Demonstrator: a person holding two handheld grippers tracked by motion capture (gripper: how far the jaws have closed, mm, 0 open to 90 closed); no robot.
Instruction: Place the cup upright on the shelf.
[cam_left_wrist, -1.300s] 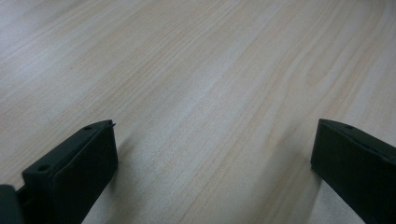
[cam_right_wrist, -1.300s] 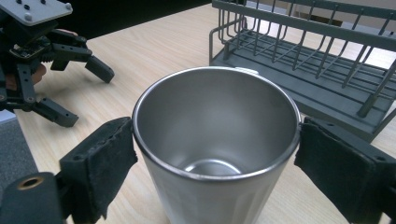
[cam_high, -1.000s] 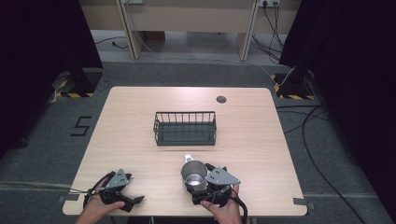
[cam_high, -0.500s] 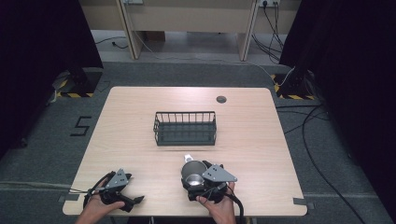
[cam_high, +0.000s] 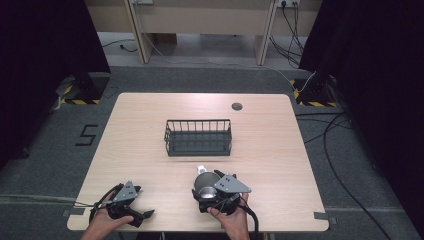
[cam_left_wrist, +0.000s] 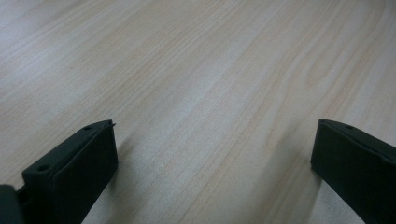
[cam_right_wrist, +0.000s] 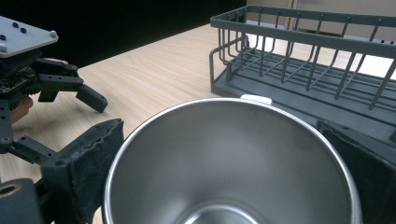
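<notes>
While you hold the steel cup (cam_high: 205, 181) in your right claw (cam_high: 206, 186), the high view sets it on the near side of the wire basket (cam_high: 198, 136), just short of it and apart; that placing looks like a short carry forward into the basket. Your left claw (cam_high: 142, 215) rests on the counter (cam_high: 140, 130) well to the left of the basket and nearer you, seemingly parked clear of the work. From the left gripper view, that claw (cam_left_wrist: 212, 158) stands wide with nothing but bare wood between its jaws. From the right gripper view, the cup (cam_right_wrist: 229, 163) sits between the jaws, which have just been opening and flank its rim on both sides; I judge the grip is being reset; the basket (cam_right_wrist: 303, 60) rises straight beyond the cup; your left claw (cam_right_wrist: 91, 98) waits to the basket's left.
</notes>
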